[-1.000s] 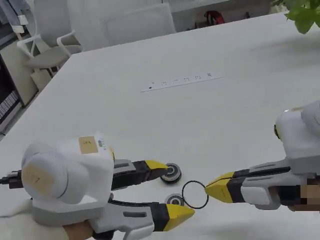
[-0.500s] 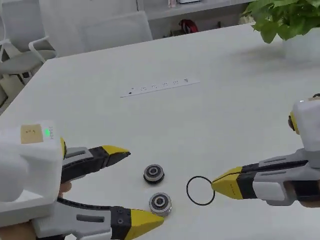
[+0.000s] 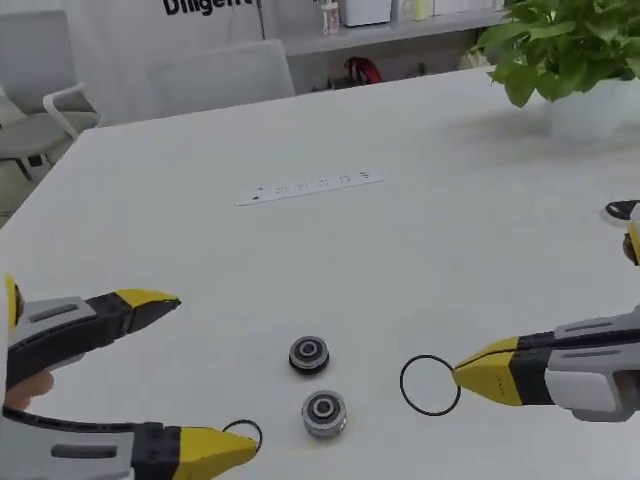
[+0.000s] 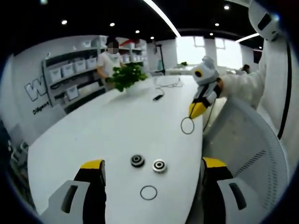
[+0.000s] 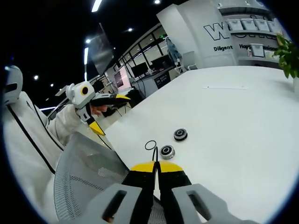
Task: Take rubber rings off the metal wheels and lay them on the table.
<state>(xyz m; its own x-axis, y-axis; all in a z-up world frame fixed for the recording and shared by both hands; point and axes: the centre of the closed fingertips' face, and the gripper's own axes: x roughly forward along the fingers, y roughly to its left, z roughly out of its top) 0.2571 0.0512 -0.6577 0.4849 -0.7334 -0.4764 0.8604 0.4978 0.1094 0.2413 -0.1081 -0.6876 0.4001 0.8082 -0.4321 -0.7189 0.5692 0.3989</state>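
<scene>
One rubber ring (image 3: 430, 385) is pinched at its edge in the tip of the right gripper (image 3: 480, 372), whose yellow-tipped jaws are pressed together on it. I can't tell from here whether that ring touches the table (image 3: 420, 250) or hangs just over it. A second ring (image 3: 243, 435) lies flat on the tabletop, free of everything. It sits between the jaws of the left gripper (image 3: 215, 375), which are spread wide apart with nothing in them; in the head view it is close by the tip of the nearer jaw.

The two metal wheels lie flat on the table between the grippers, near each other but not touching. The far wheel (image 3: 308, 354) and the near wheel (image 3: 324, 411) both show bare metal rims around dark centres. The held ring is just to the right of them, the loose one to their left.

Further back on the white table is a long white power strip (image 3: 305, 187). A leafy potted plant (image 3: 560, 50) stands at the far right corner, and a pale chair (image 3: 225, 70) is pushed in at the far side.
</scene>
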